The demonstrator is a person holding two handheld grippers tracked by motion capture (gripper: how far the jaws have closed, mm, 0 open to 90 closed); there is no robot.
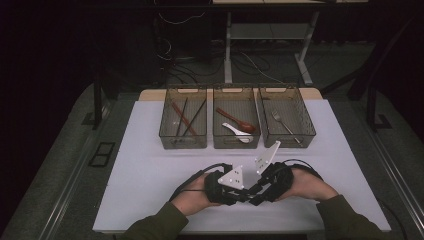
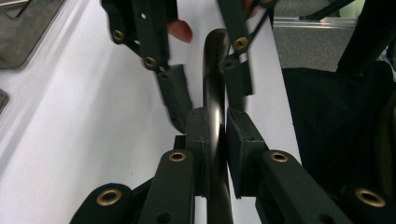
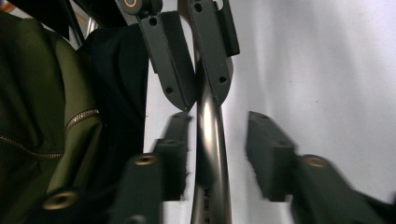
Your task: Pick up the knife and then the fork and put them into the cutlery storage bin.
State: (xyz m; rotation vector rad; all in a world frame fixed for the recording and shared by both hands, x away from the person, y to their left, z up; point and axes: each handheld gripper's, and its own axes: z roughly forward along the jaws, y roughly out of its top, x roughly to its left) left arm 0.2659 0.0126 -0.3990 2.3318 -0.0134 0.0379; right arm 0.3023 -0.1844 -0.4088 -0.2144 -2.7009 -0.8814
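A shiny metal utensil [image 2: 215,60], seen only as a curved handle, is clamped between the pads of my left gripper [image 2: 215,116], which is shut on it. In the high view the left gripper [image 1: 244,194] and the right gripper [image 1: 254,194] meet tip to tip near the table's front edge. My right gripper [image 3: 217,123] faces the left one, its jaws on either side of the utensil's handle [image 3: 212,154]. A wide gap shows at one of its pads [image 3: 266,154], and the other sits close beside the handle. The utensil's head is hidden.
Three clear bins stand in a row at the back of the white table [image 1: 150,170]. The left bin [image 1: 183,146] holds chopsticks, the middle bin [image 1: 236,146] a red spoon and a white one, the right bin [image 1: 290,145] a fork. Olive sleeves enter from the bottom.
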